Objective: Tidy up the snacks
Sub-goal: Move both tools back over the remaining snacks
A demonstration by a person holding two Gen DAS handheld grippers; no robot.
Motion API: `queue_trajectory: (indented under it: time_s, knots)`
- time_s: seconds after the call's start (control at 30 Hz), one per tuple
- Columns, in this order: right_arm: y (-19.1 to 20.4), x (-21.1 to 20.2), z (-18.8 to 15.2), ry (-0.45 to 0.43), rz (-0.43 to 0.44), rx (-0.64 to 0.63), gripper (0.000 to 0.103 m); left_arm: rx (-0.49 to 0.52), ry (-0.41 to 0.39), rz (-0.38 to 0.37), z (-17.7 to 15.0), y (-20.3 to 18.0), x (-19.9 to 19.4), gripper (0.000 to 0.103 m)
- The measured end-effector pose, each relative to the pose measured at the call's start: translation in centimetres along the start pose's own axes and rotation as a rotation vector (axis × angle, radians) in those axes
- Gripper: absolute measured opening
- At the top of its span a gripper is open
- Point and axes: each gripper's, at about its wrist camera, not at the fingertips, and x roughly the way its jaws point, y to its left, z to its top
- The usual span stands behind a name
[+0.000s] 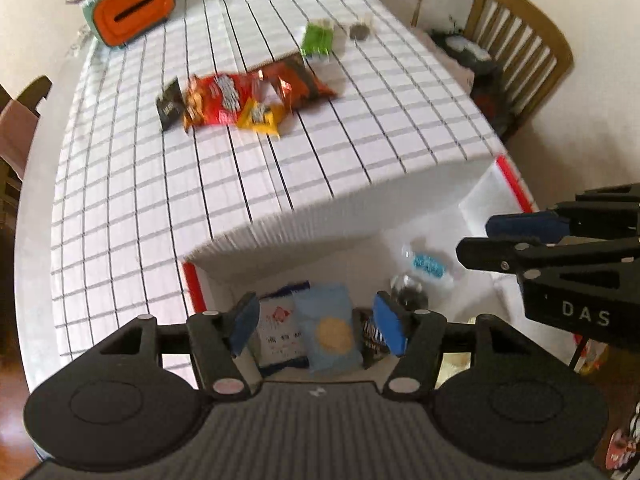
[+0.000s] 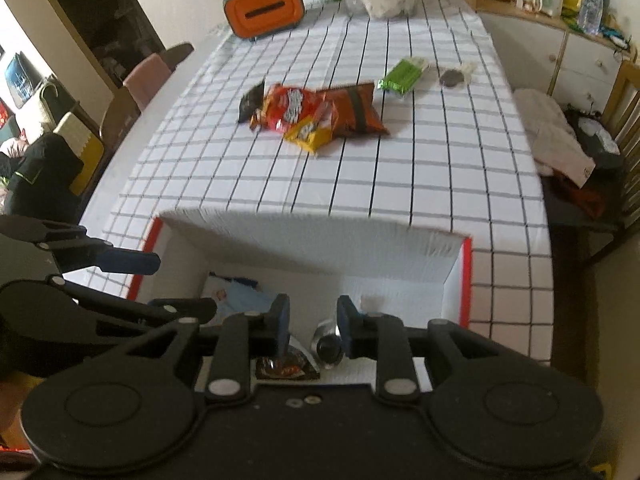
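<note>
Above a white cardboard box with red edges (image 1: 516,184), near edge of a dining table: left gripper (image 1: 318,326) with blue pads parted to about half, nothing between them; right gripper (image 2: 312,326) parted only narrowly, likewise empty. No earlier view to compare.

Directly below the left gripper, inside the box: a light blue chip packet (image 1: 332,332), a white sachet with red print (image 1: 280,332) to its left, a dark wrapper (image 1: 372,336) to its right. Farther right in the box: a clear round pack with a dark cookie (image 1: 410,294) and a clear wrapper with teal print (image 1: 430,266).

Beyond the box, on the white tablecloth with black grid lines (image 2: 440,176): the unsorted heap, mid-table. A red crinkled snack bag (image 2: 292,110), an orange-brown bag (image 2: 356,112), a yellow packet (image 2: 310,134) nearest, a small black sachet (image 2: 251,100) at the left. Far right of the heap, well apart: a green packet (image 2: 402,74) and a round dark cookie in clear wrap (image 2: 454,77). At the far left end: an orange tissue box (image 2: 262,10).

Likely step: clearing the box after a drop, heading for the next snack. Best done by lifting clear of the box's far wall before crossing, opening the right gripper wider first, taking the yellow packet by one flat edge, one item per gripper, without dragging the overlapping red bag.
</note>
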Motion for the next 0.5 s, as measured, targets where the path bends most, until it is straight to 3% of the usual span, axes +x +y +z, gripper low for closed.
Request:
queue_trajectory:
  time_s: [0.2,0.37,0.43,0.5]
  knots:
    - [-0.5,-1.8,1.6,-0.058,-0.005,-0.003,0.041,-0.009,-0.075,0.027,1.7,0.8,-1.8,0.071]
    - [-0.9,-2.6,2.9,-0.101,-0.017,-0.009,0.063,-0.022,-0.115,0.068,3.2,1.6,-2.4,0.072]
    - [-1.2,-2.8,3.6,-0.114,-0.021,-0.014,0.067,-0.031,-0.13,0.078,3.9,2.0,-2.5,0.073]
    - [-1.5,-2.8,4.2,-0.118,-0.021,-0.014,0.07,-0.047,-0.146,0.089,4.6,2.4,-2.5,0.079]
